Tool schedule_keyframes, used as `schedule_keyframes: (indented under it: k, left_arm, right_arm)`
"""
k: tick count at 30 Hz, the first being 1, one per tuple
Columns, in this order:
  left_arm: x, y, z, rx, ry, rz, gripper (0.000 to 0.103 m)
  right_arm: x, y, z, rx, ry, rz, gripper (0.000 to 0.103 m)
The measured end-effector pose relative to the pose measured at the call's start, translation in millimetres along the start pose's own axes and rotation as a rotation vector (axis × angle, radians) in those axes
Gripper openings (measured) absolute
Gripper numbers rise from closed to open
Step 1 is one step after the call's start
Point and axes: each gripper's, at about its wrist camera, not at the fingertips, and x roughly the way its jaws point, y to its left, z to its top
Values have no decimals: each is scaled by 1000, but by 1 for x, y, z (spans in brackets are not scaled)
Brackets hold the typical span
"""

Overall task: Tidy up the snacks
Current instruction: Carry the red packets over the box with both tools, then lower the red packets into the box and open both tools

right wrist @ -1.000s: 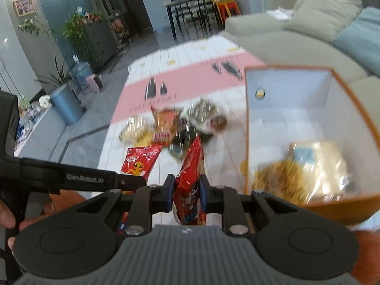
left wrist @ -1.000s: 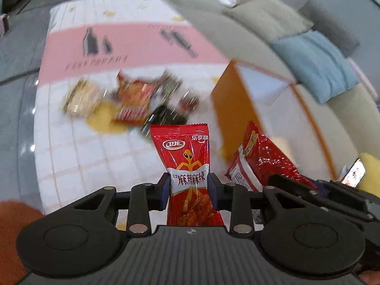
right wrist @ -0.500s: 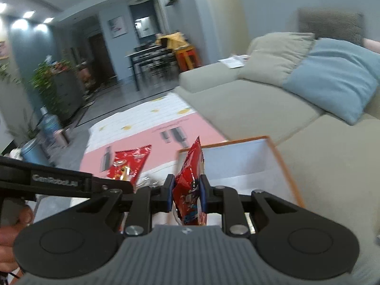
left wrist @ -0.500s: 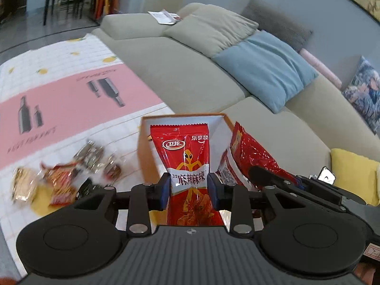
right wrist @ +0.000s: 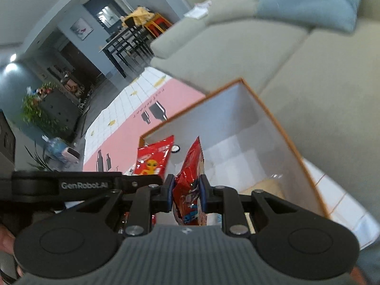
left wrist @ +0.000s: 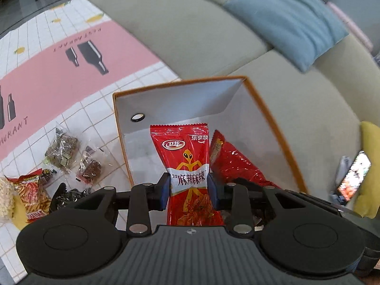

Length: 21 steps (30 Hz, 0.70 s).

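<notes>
My left gripper (left wrist: 189, 187) is shut on a red spicy-strip packet with a yellow alien figure (left wrist: 184, 156) and holds it upright over the open orange box (left wrist: 273, 123) with a white inside. My right gripper (right wrist: 184, 191) is shut on a second red snack packet (right wrist: 190, 166), also above the box (right wrist: 280, 128). That packet shows just right of mine in the left wrist view (left wrist: 235, 163). The alien packet shows in the right wrist view (right wrist: 153, 159). A pale snack lies at the box bottom (right wrist: 266, 185).
Several loose snacks lie on the pink and white tablecloth (left wrist: 47, 71) left of the box: brown wrapped sweets (left wrist: 63, 150), a red stick-snack bag (left wrist: 33, 190) and a dark packet (left wrist: 68, 194). A grey sofa (left wrist: 190, 30) with a blue cushion (left wrist: 292, 21) lies behind the box.
Both grippers have carried their packets from beside the box to above its open top and tilted downward. The box interior now fills the view under both packets.
</notes>
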Motion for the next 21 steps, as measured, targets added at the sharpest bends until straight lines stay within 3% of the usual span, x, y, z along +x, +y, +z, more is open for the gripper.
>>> schedule_keyframes:
  k: [9,15,17,21]
  left_arm:
    - [36,-2,9,42,98,99,39]
    - [41,-7,10,72,105,113,40]
    - [41,-6,10,76,104,118,45]
    - [39,-6,9,80,107,115,52]
  right_arm:
    - [47,-21,-1,99,133,-4,19]
    - [48,-27,-1,123,143,-9,20]
    - [47,-31,0,130,144,-15,21]
    - [47,-25,3,91,129,-95,26]
